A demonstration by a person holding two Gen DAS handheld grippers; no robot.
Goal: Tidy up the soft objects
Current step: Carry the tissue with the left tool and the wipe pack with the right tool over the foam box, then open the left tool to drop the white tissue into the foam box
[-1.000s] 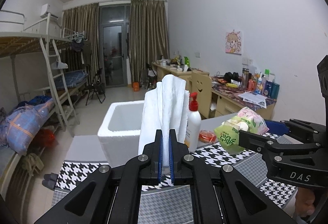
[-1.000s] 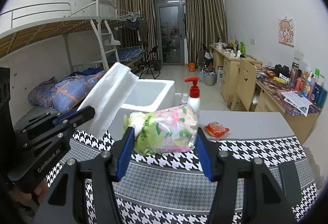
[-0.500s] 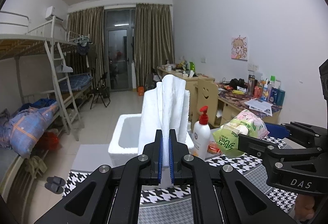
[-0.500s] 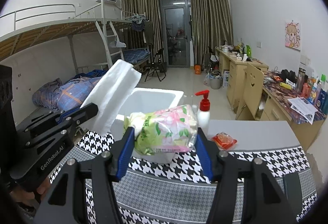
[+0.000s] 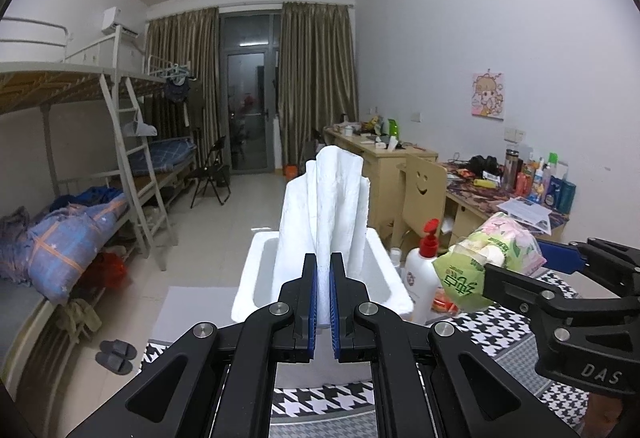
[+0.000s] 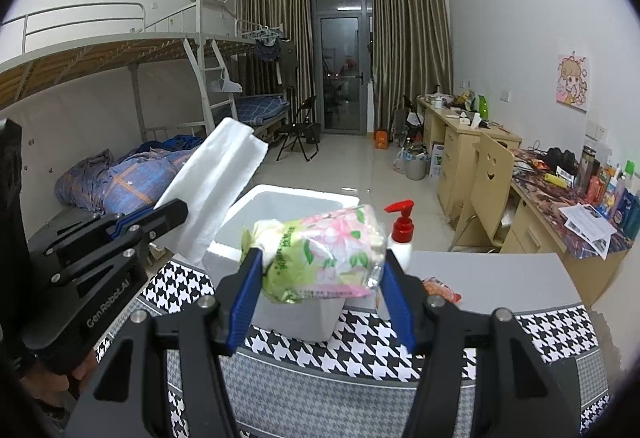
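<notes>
My left gripper [image 5: 323, 302] is shut on a folded white towel [image 5: 324, 213] that stands upright above the white foam box [image 5: 384, 270]. It also shows in the right wrist view [image 6: 216, 181], held by the left gripper [image 6: 160, 217]. My right gripper [image 6: 320, 278] is shut on a green and pink flowered tissue pack [image 6: 324, 250], held just above the near side of the foam box [image 6: 276, 310]. The pack also shows in the left wrist view [image 5: 492, 258], right of the box.
A red-capped pump bottle [image 6: 400, 234] and a small orange packet [image 6: 440, 288] stand right of the box on the houndstooth-covered table [image 6: 360, 350]. A bunk bed [image 5: 80, 173] is at the left. Desks and a chair [image 5: 424, 193] line the right wall.
Both grippers have risen and come forward with their loads, so the foam box sits lower and closer in both views. Both grips are unchanged.
</notes>
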